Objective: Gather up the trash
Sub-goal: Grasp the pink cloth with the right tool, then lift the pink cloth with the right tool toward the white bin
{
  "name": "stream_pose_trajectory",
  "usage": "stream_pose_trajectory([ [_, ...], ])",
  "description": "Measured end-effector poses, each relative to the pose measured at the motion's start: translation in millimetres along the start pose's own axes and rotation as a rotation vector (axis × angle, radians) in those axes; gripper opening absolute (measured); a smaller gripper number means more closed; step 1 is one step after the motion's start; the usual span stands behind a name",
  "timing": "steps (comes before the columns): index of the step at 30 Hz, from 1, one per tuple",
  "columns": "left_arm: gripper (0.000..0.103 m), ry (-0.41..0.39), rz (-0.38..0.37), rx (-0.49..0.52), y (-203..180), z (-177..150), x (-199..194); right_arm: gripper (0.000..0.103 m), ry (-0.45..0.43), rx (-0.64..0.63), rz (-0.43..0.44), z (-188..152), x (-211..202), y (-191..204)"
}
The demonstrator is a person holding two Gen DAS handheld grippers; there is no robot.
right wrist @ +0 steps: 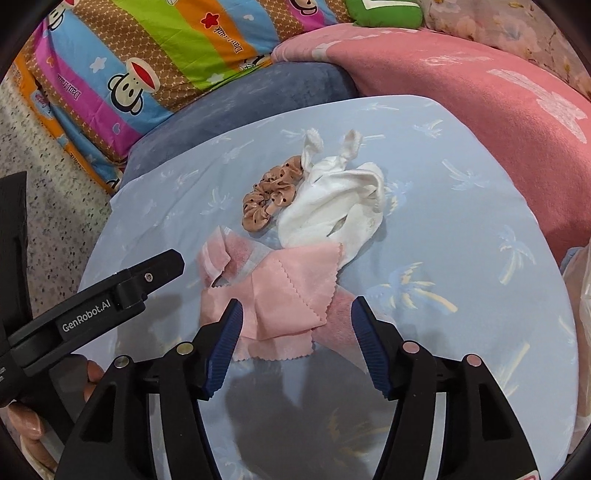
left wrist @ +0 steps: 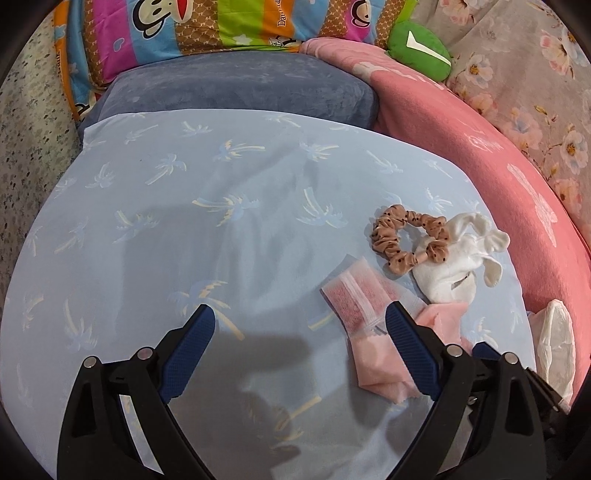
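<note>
A pink cloth (right wrist: 291, 295) with zigzag edges lies crumpled on a light blue palm-print bed sheet (right wrist: 443, 229). Beside it lie a pink-and-white torn wrapper (right wrist: 221, 254), a brown dotted scrunchie (right wrist: 273, 195) and a white cloth (right wrist: 332, 206). My right gripper (right wrist: 297, 314) is open with its fingers either side of the pink cloth's near edge. My left gripper (left wrist: 301, 319) is open over the sheet, left of the pile; its right finger (left wrist: 402, 332) overlaps the wrapper (left wrist: 354, 295) and pink cloth (left wrist: 376, 369). The scrunchie (left wrist: 402, 236) and white cloth (left wrist: 454, 262) lie beyond.
A blue-grey pillow (left wrist: 240, 92), a striped cartoon quilt (left wrist: 207, 29), a pink blanket (left wrist: 480, 147) and a green cushion (left wrist: 417, 48) ring the sheet. A white plastic bag (left wrist: 554, 343) sits at the right edge. Speckled floor (right wrist: 48, 206) lies on the left.
</note>
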State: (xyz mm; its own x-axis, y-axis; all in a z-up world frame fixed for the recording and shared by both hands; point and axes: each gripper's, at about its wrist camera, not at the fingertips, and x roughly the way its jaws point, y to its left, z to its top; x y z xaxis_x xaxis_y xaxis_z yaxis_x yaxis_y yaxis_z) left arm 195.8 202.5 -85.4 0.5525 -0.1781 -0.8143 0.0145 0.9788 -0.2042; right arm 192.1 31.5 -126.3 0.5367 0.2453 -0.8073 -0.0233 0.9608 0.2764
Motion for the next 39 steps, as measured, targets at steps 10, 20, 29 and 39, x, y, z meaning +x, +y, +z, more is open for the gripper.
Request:
stream_pose_trajectory([
  [10, 0.09, 0.016, -0.014, -0.01, -2, 2, 10, 0.024, -0.023, -0.163, -0.207, -9, 7, 18],
  [20, 0.09, 0.026, -0.04, 0.042, -26, 4, 25, 0.002, -0.01, -0.056, -0.137, -14, -18, -14],
  [29, 0.034, 0.072, -0.123, 0.071, -47, 1, 32, 0.002, -0.04, -0.006, -0.108, -17, -42, -29],
  [39, 0.005, 0.045, -0.115, 0.11, -68, -6, 9, 0.001, -0.091, 0.055, -0.126, -23, -75, -55],
])
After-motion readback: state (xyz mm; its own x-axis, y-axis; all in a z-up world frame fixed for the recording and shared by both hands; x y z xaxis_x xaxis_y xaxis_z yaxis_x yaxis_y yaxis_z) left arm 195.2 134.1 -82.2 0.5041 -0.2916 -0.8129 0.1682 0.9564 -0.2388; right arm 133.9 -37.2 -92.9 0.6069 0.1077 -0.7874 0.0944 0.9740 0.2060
